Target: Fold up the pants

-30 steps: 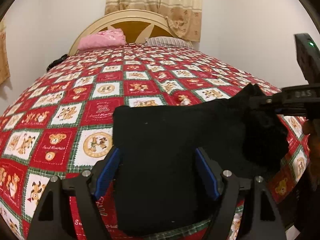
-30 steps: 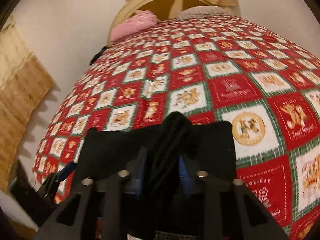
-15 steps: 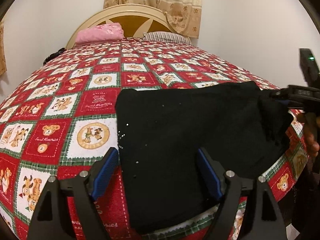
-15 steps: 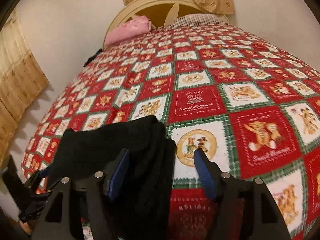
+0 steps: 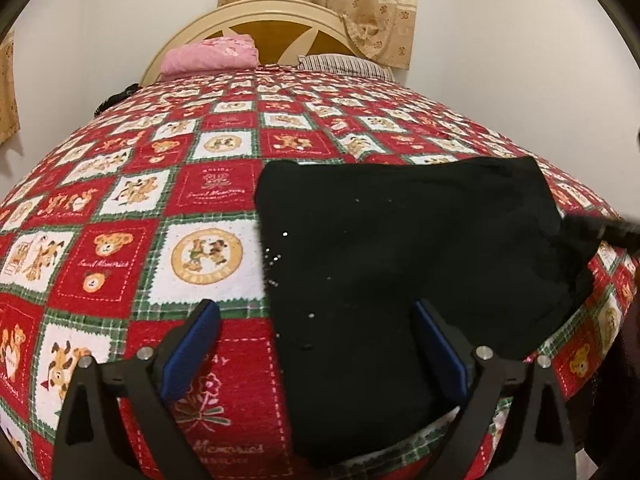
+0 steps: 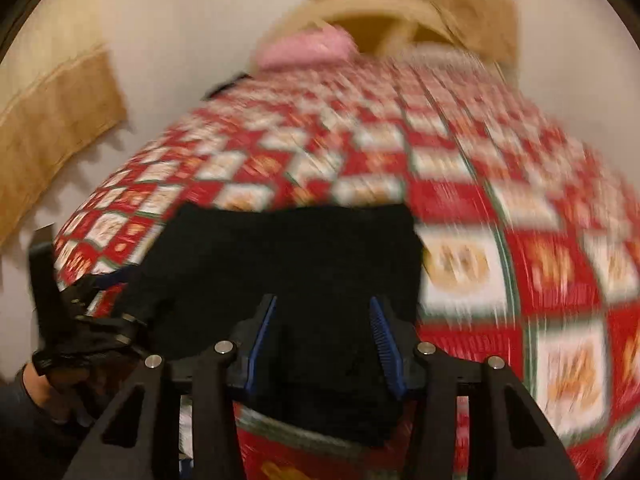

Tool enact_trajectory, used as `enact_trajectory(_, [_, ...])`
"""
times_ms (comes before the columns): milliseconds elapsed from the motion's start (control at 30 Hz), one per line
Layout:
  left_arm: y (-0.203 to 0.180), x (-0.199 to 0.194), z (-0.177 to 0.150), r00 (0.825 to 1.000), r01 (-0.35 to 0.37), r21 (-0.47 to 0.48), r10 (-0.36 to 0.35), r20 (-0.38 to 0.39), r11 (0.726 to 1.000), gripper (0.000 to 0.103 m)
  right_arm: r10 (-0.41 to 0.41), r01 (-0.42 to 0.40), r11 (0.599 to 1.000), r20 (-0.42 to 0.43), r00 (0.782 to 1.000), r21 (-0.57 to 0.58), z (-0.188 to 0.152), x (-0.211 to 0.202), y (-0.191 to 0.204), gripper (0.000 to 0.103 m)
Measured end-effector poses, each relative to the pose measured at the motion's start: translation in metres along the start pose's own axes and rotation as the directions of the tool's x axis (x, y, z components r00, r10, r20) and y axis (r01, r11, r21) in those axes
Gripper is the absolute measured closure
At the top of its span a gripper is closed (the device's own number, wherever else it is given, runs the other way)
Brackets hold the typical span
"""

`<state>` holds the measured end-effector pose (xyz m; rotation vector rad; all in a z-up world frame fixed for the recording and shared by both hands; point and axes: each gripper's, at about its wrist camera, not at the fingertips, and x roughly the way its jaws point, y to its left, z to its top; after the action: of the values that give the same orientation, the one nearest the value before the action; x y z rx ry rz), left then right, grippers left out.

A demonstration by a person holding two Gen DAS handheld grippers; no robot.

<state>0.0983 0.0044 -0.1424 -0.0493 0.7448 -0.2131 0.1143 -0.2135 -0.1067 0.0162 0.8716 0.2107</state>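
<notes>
The black pants (image 5: 404,256) lie folded into a rough rectangle on the near edge of the bed; they also show in the blurred right wrist view (image 6: 288,264). My left gripper (image 5: 316,344) is open and empty, its blue pads (image 5: 192,350) straddling the left near edge of the pants. My right gripper (image 6: 322,340) is open and empty above the near edge of the pants. The left gripper also shows at the left edge of the right wrist view (image 6: 76,336).
The bed carries a red, white and green teddy-bear quilt (image 5: 132,208). A pink pillow (image 5: 210,58) and a striped pillow (image 5: 344,66) lie by the cream headboard (image 5: 280,24). Walls and curtains stand behind.
My right gripper let go of the pants' bunched right edge and opened, then swung left over the near edge. The pants now lie flat. My left gripper stayed open and shifted a little left.
</notes>
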Motion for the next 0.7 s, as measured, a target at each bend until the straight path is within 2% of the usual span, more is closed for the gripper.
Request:
enact_trajectory(33, [0.001, 0.001, 0.000, 1.000, 0.007, -0.003, -0.007, -0.002, 1.000, 0.004, -0.006, 0.006, 1.000, -0.008, 1.000, 0.006, -0.004, 0.002, -0.006, 0.054])
enact_trajectory(100, [0.000, -0.001, 0.000, 1.000, 0.009, 0.001, -0.009, 0.001, 1.000, 0.005, 0.056, -0.055, 0.996, -0.010, 0.998, 0.072, -0.009, 0.000, -0.019, 0.054])
enact_trajectory(167, [-0.002, -0.003, 0.001, 1.000, 0.001, 0.011, -0.001, 0.010, 1.000, 0.005, 0.045, -0.045, 0.997, 0.011, 0.999, 0.067, -0.007, -0.006, -0.019, 0.054])
enact_trajectory(267, [-0.001, -0.009, 0.002, 0.999, -0.023, 0.016, 0.022, 0.025, 1.000, 0.005, -0.027, 0.025, 1.000, 0.107, 0.994, 0.015, 0.005, -0.024, -0.006, 0.054])
enact_trajectory(333, [0.001, -0.010, 0.003, 0.999, -0.037, 0.019, 0.037, 0.029, 0.999, 0.005, -0.043, 0.042, 0.999, 0.160, 0.986, 0.006, 0.017, -0.031, -0.001, 0.054])
enact_trajectory(433, [0.006, -0.009, 0.004, 0.999, -0.041, 0.005, 0.041, 0.021, 0.999, 0.004, 0.015, -0.015, 1.000, 0.203, 0.979, -0.002, 0.035, -0.031, 0.007, 0.054])
enact_trajectory(500, [0.006, -0.007, 0.003, 0.999, -0.042, 0.001, 0.042, 0.015, 0.999, 0.004, 0.117, -0.114, 0.993, 0.201, 0.973, -0.031, 0.044, -0.023, 0.018, 0.054])
enact_trajectory(567, [0.006, -0.007, 0.003, 0.999, -0.043, -0.001, 0.043, 0.011, 0.999, 0.004, 0.161, -0.155, 0.987, 0.182, 0.970, -0.045, 0.049, -0.012, 0.025, 0.054])
enact_trajectory(700, [0.008, -0.006, 0.003, 0.999, -0.037, -0.013, 0.037, 0.001, 0.999, 0.002, 0.078, -0.073, 0.996, 0.117, 0.990, -0.043, 0.049, 0.024, 0.026, 0.054])
